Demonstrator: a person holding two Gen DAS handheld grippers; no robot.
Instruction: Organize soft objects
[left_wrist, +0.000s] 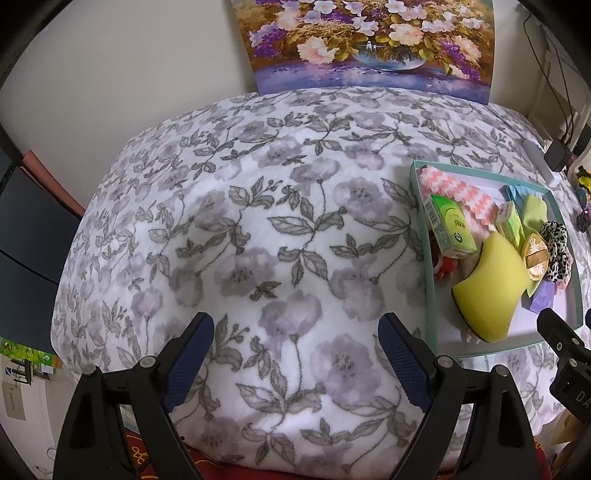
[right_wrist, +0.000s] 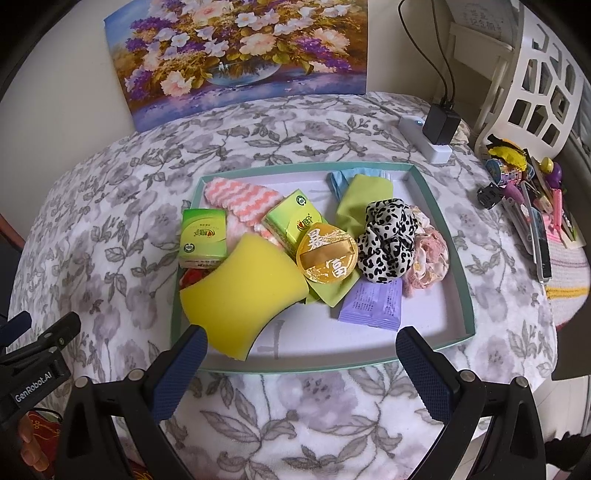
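A shallow teal-rimmed tray (right_wrist: 295, 167) lies on a floral blanket (right_wrist: 110, 221). It holds a yellow sponge (right_wrist: 240, 291), two green tissue packs (right_wrist: 201, 240), a pink-and-white cloth (right_wrist: 240, 199), a green cloth (right_wrist: 362, 199), a gold round puff (right_wrist: 327, 258), a leopard scrunchie (right_wrist: 388, 240), a pink scrunchie (right_wrist: 428, 258) and a purple packet (right_wrist: 373, 302). My right gripper (right_wrist: 301, 343) hangs open over the tray's near rim, holding nothing. My left gripper (left_wrist: 295, 332) stands open above bare blanket (left_wrist: 258, 221), left of the tray (left_wrist: 430, 295), where the sponge (left_wrist: 491, 280) shows.
A flower painting (right_wrist: 240, 55) leans on the wall behind. A white power strip with a black adapter (right_wrist: 439, 125) and its cables sit back right, beside a white lattice shelf (right_wrist: 535, 85). Small clips and trinkets (right_wrist: 524, 195) crowd the right edge.
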